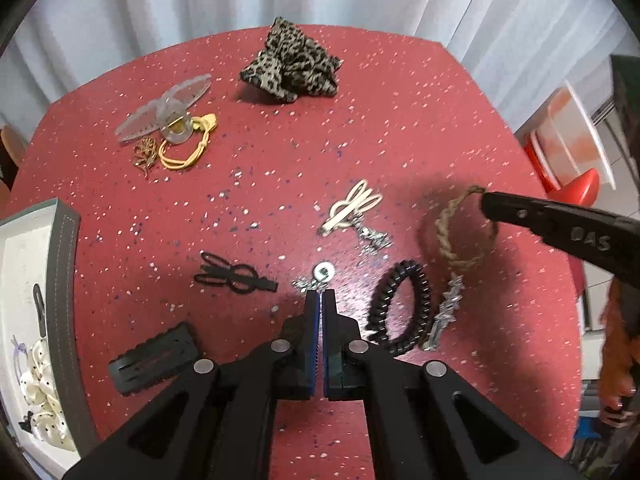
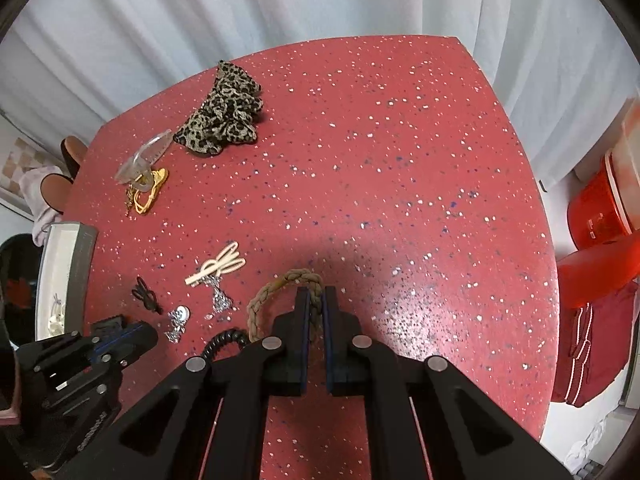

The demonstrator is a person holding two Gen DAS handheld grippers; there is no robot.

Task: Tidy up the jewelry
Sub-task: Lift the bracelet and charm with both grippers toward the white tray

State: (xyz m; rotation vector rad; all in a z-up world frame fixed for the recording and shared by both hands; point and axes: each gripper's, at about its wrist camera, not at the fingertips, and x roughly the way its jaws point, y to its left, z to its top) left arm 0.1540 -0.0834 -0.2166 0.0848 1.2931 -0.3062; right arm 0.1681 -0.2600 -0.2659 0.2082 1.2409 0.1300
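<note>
Red speckled desk (image 2: pixel 400 160), white curtain behind, hair and jewelry pieces scattered.
Right tool (image 2: pixel 316 300) clamped on a braided tan bracelet (image 2: pixel 276 288), lifted near the desk's near edge. Left tool (image 1: pixel 320 304) pressed together, silver chain (image 1: pixel 306 284) at its tips; whether gripped, unclear. Grey tray (image 1: pixel 64 264) at the left edge; leopard scrunchie (image 1: pixel 292 66) by the far edge.

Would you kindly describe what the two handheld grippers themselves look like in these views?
Both are matte black, angular two-finger tools. The left gripper and the right gripper have blue pads lining their inner finger faces, round silver pivot pins and triangular cut-outs in the linkage arms. Embossed lettering marks the right gripper's finger in the left wrist view.
</note>
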